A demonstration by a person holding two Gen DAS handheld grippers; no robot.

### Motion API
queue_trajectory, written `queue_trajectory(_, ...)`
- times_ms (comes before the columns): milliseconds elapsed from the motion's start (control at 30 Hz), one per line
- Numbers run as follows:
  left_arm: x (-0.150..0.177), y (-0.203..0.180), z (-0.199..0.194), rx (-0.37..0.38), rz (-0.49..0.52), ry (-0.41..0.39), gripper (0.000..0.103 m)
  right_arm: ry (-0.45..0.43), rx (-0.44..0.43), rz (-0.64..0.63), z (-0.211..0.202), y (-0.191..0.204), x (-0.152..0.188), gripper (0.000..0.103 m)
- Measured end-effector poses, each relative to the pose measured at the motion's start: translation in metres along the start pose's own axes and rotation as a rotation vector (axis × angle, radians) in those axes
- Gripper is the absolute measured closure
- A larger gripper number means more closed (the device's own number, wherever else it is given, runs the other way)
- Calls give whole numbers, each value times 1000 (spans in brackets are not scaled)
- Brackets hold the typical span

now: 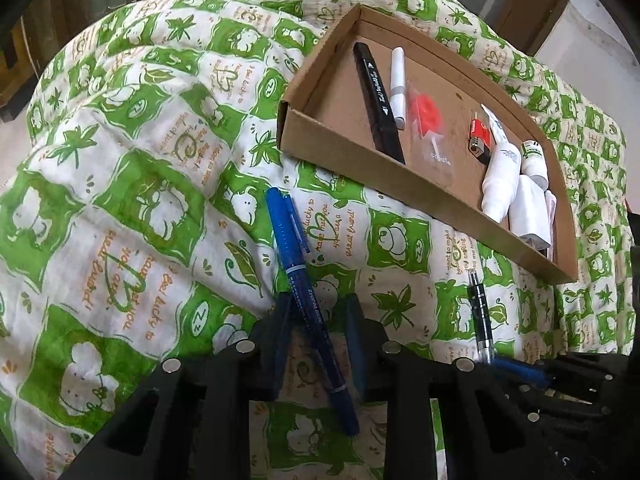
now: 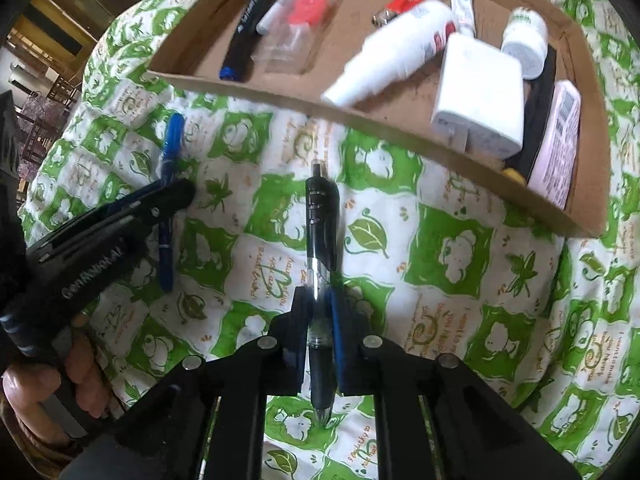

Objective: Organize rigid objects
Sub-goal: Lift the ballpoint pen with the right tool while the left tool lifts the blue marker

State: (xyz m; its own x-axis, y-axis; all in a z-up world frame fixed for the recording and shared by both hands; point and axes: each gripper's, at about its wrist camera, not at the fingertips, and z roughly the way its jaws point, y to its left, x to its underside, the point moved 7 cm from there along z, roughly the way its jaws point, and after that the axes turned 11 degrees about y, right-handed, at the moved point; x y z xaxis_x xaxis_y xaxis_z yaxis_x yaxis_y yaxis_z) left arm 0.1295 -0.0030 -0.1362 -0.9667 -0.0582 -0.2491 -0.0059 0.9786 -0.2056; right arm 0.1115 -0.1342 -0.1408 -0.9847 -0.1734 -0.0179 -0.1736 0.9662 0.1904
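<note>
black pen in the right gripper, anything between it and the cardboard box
Nothing visible. The right gripper is shut on the black pen; only bare green patterned cloth lies between it and the cardboard box, whose low near wall it must clear.

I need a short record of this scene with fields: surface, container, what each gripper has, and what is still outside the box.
surface: green and white patterned cloth
container: open cardboard box, already holding markers, bottles and other small items
left gripper: jaws around the blue pen, which lies on the cloth; not clearly pressing
right gripper: shut on the black pen
outside the box: both pens
</note>
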Motion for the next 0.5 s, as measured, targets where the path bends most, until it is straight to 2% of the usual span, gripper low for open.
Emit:
queue_trajectory(167, -1, -5, 5, -36, 24, 12, 77, 7, 9, -4, 1, -5, -2, 92)
queue_trajectory(333, -2, -4, 5, -12, 6, 20, 77, 12, 5, 3, 1, -9, -2, 92)
queue_trajectory(467, -3, -5, 6, -22, 22, 9, 77, 5, 10, -4, 1, -5, -2, 92)
queue_trajectory(500, -3, -4, 6, -21, 20, 4, 79, 1, 12, -7, 2, -2, 1, 92)
